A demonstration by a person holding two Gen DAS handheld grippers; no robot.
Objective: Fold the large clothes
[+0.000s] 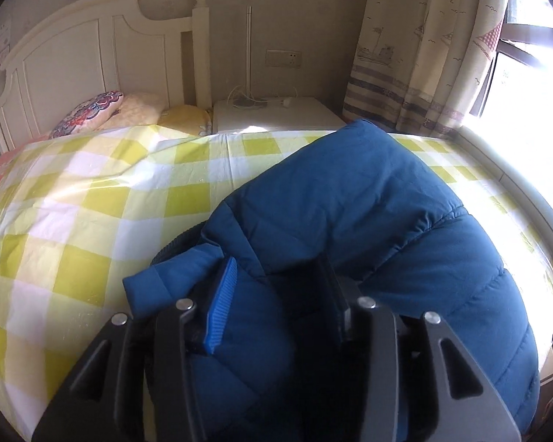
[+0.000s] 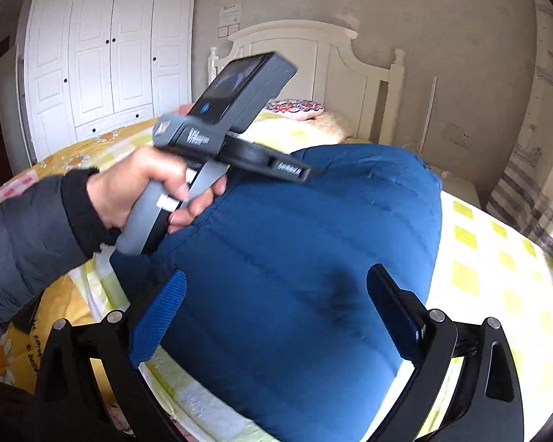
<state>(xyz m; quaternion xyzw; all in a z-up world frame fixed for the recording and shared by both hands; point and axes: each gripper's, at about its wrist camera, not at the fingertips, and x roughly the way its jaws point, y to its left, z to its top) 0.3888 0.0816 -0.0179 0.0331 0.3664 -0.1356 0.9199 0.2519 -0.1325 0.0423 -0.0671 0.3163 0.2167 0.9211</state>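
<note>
A blue quilted jacket point(image 1: 368, 221) lies folded over on the yellow-and-white checked bedsheet point(image 1: 92, 202). My left gripper point(image 1: 276, 287) is part open, its jaws pushed down around a fold of the jacket near a loose sleeve cuff point(image 1: 166, 276). Whether it grips the fabric is unclear. In the right wrist view the jacket point(image 2: 295, 258) fills the middle. My right gripper point(image 2: 276, 302) is wide open above it, holding nothing. The person's left hand holds the left gripper's handle point(image 2: 188, 199) over the jacket's far left edge.
A white headboard point(image 1: 92, 55) and pillows point(image 1: 103, 110) stand at the bed's head. A white nightstand point(image 1: 276, 114) and curtain point(image 1: 424, 55) lie beyond the bed. A white wardrobe point(image 2: 103, 55) stands at the far left. A yellow daisy quilt point(image 2: 18, 350) lies at left.
</note>
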